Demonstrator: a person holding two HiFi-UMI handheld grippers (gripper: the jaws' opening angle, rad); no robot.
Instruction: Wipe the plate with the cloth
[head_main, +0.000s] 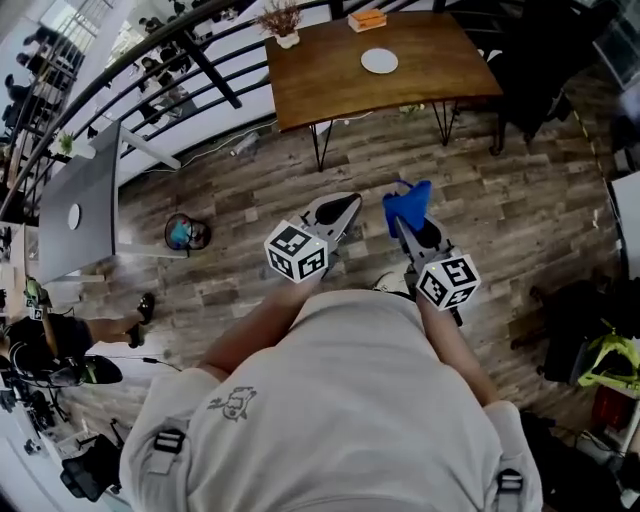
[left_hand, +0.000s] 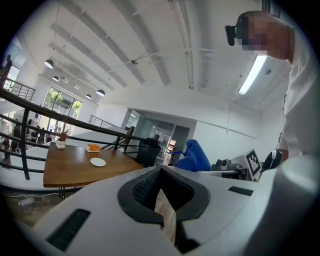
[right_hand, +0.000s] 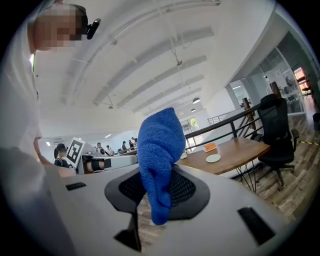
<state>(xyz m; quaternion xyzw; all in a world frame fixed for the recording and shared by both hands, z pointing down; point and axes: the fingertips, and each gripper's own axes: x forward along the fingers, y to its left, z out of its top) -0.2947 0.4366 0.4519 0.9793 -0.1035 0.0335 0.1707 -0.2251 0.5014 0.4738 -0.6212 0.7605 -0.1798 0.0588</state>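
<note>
A small white plate (head_main: 379, 61) lies on a brown wooden table (head_main: 330, 85) well ahead of me; the plate (left_hand: 98, 162) is left of centre in the left gripper view, and the plate (right_hand: 213, 158) is right of centre in the right gripper view. My right gripper (head_main: 405, 216) is shut on a blue cloth (head_main: 407, 207), which stands up between its jaws as a bunched blue cloth (right_hand: 159, 160). My left gripper (head_main: 345, 208) is shut with nothing in it. Both grippers hang at waist height over the floor, short of the table.
An orange book (head_main: 367, 18) and a potted plant (head_main: 281, 20) sit at the table's far edge. A black railing (head_main: 150, 55) runs along the left. A black office chair (right_hand: 277, 137) stands to the right of the table. A grey desk (head_main: 80, 200) and a bag lie to my left.
</note>
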